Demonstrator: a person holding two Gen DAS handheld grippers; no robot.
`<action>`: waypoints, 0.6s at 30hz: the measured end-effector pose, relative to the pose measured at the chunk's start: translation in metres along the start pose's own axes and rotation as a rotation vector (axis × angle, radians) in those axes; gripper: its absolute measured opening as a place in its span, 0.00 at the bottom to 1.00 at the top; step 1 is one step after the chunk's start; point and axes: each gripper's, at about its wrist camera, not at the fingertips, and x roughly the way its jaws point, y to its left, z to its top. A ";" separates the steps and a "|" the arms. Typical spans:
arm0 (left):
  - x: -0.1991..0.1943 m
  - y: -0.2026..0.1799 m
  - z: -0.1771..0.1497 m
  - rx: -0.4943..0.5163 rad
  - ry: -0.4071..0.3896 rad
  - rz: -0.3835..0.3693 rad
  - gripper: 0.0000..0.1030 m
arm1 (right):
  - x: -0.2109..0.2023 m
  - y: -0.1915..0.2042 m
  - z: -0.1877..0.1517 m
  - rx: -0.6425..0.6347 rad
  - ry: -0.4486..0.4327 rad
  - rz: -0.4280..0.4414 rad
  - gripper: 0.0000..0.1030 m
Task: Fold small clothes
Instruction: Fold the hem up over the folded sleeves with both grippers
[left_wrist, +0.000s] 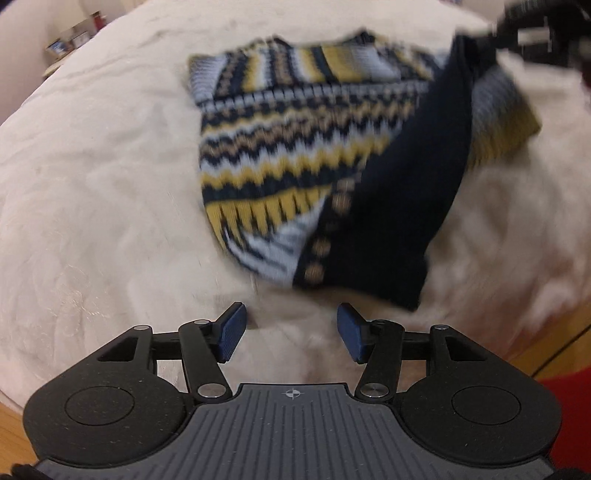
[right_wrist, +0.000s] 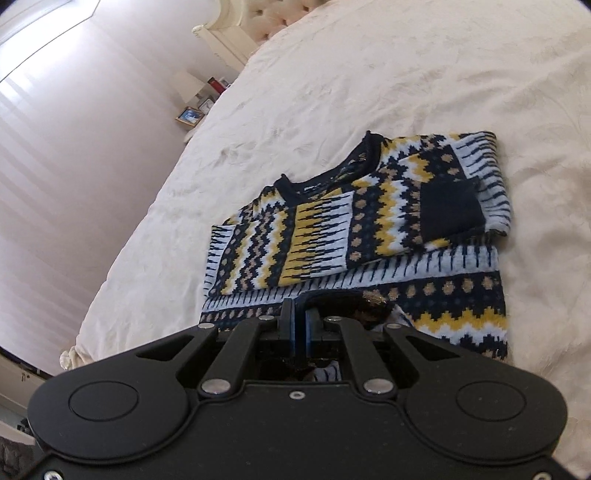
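Note:
A small knitted sweater (left_wrist: 280, 147) in navy, yellow and pale blue zigzag bands lies on a cream bed; it also shows in the right wrist view (right_wrist: 332, 229), sleeves folded across its front. My left gripper (left_wrist: 290, 332) is open and empty, just short of the sweater's near edge. My right gripper (right_wrist: 299, 325) is shut on the sweater's navy hem and lifts it; in the left wrist view it (left_wrist: 491, 31) holds that navy part (left_wrist: 406, 184) up at the top right, stretched diagonally across the sweater.
The cream bedspread (right_wrist: 406, 74) fills both views. A bedside table (right_wrist: 190, 118) with a photo frame and small items stands by the pink wall. A wooden floor (left_wrist: 554, 343) and something red (left_wrist: 572, 398) lie off the bed's edge.

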 end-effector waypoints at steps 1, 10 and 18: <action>0.006 0.000 -0.001 0.001 0.010 -0.007 0.51 | 0.000 0.000 -0.001 0.001 0.001 -0.004 0.12; -0.005 0.038 0.059 -0.174 -0.160 -0.059 0.51 | -0.006 0.002 0.004 0.005 -0.017 -0.015 0.12; -0.004 0.104 0.145 -0.402 -0.318 -0.010 0.52 | 0.017 -0.029 0.023 0.111 -0.005 -0.064 0.13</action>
